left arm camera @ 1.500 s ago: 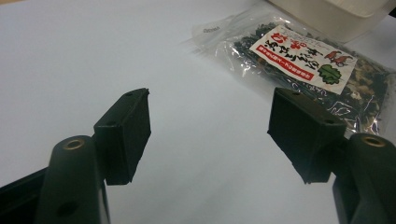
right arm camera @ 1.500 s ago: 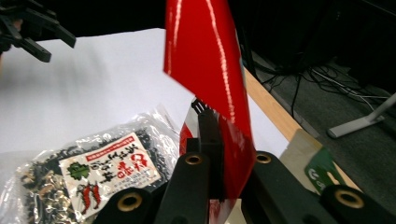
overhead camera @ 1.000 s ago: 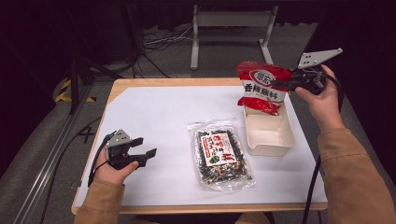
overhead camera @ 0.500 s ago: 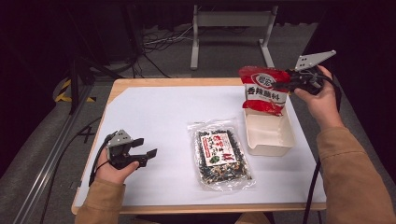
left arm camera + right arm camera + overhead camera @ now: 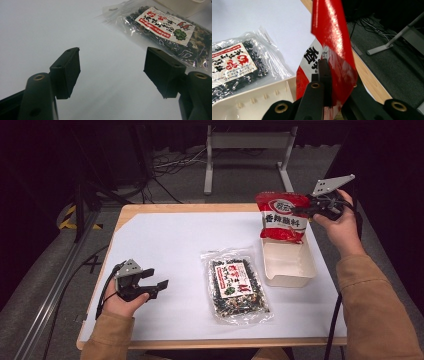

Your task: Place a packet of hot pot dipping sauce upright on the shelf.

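My right gripper [image 5: 305, 209] is shut on the upper edge of a red snack bag [image 5: 281, 217], which hangs upright above the far end of a cream tray [image 5: 290, 265]. In the right gripper view the jaws pinch the glossy red bag [image 5: 332, 42] over the tray's rim [image 5: 252, 102]. A clear packet of dark dried food with a red and white label [image 5: 235, 284] lies flat mid-table, left of the tray. My left gripper [image 5: 159, 286] rests low at the table's front left, open and holding nothing; its jaws [image 5: 112, 71] point toward that packet [image 5: 170, 30].
The white-covered table [image 5: 165, 245] has wooden edges. Beyond its far edge stand a grey metal frame [image 5: 245, 150] and loose cables [image 5: 165, 165] on the floor. A rail [image 5: 55, 285] runs along the left side.
The right hand has lifted the red bag slightly and shifted it a little away from the tray. The left gripper has stayed put.
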Available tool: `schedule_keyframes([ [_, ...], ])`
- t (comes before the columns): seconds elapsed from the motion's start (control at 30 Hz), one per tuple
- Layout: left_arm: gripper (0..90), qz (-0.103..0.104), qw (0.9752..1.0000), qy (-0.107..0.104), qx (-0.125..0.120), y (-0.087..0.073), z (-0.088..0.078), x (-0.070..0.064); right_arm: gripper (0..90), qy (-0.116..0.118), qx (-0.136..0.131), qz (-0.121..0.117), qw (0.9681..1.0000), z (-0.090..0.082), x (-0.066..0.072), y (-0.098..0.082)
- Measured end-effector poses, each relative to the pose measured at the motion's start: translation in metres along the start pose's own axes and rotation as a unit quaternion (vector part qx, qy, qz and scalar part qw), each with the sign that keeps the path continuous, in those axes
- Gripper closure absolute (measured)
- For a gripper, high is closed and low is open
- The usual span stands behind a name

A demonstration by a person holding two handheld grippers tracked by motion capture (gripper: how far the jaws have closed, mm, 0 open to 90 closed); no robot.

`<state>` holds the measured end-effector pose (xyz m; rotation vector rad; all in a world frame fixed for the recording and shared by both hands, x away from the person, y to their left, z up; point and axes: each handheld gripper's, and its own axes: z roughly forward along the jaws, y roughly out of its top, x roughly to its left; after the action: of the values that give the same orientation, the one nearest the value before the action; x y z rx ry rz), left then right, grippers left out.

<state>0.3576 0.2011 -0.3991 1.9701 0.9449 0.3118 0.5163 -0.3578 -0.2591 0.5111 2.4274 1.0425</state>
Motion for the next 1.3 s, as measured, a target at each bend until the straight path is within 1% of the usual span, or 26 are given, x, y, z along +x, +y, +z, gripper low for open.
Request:
schedule_keyframes([
  [0.1,29.6,-0.004,1.0,0.0,0.0,0.0,0.001,0.0,89.7,-0.001,0.002,-0.001,1.0,-0.001,0.0,0.0],
  [0.4,29.6,-0.004,1.0,-0.002,0.001,0.0,0.001,-0.001,89.7,-0.005,0.008,-0.011,0.9999,0.0,0.0,-0.001],
  [0.57,29.6,-0.005,1.0,-0.002,0.003,-0.001,0.001,-0.001,89.7,-0.004,0.019,-0.012,0.9997,0.006,0.001,-0.004],
  [0.67,29.6,-0.003,1.0,0.0,0.001,-0.001,0.001,0.0,89.7,-0.001,0.018,-0.011,0.9998,0.01,0.002,-0.006],
  [0.7,29.6,-0.004,1.0,0.0,0.001,-0.001,0.001,0.0,89.6,0.0,0.012,-0.01,0.9999,0.013,0.003,-0.006],
  [0.8,29.5,-0.004,1.0,-0.001,0.002,-0.001,0.001,-0.001,89.4,0.005,0.01,-0.009,0.9999,0.015,0.004,-0.006],
  [0.93,29.5,-0.004,1.0,-0.002,0.002,-0.001,0.001,-0.001,89.2,0.009,0.013,-0.008,0.9998,0.018,0.006,-0.008],
  [1.0,29.5,-0.004,1.0,-0.002,0.002,0.0,0.001,-0.001,89.3,0.01,0.01,0.001,0.9999,0.02,0.007,-0.012],
  [1.13,29.6,-0.002,1.0,-0.002,0.003,0.0,0.002,-0.001,89.3,0.004,-0.004,0.032,0.9995,0.017,0.004,-0.022],
  [1.17,29.6,-0.004,1.0,-0.004,0.004,0.001,0.002,-0.001,89.2,0.004,-0.005,0.039,0.9992,0.017,0.004,-0.024],
  [1.23,29.6,0.0,1.0,-0.004,0.003,0.001,0.003,-0.001,89.2,0.0,-0.004,0.052,0.9987,0.015,0.003,-0.029],
  [1.3,29.5,-0.001,1.0,-0.005,0.003,0.002,0.004,-0.002,89.2,-0.003,-0.002,0.059,0.9983,0.014,0.003,-0.032],
])
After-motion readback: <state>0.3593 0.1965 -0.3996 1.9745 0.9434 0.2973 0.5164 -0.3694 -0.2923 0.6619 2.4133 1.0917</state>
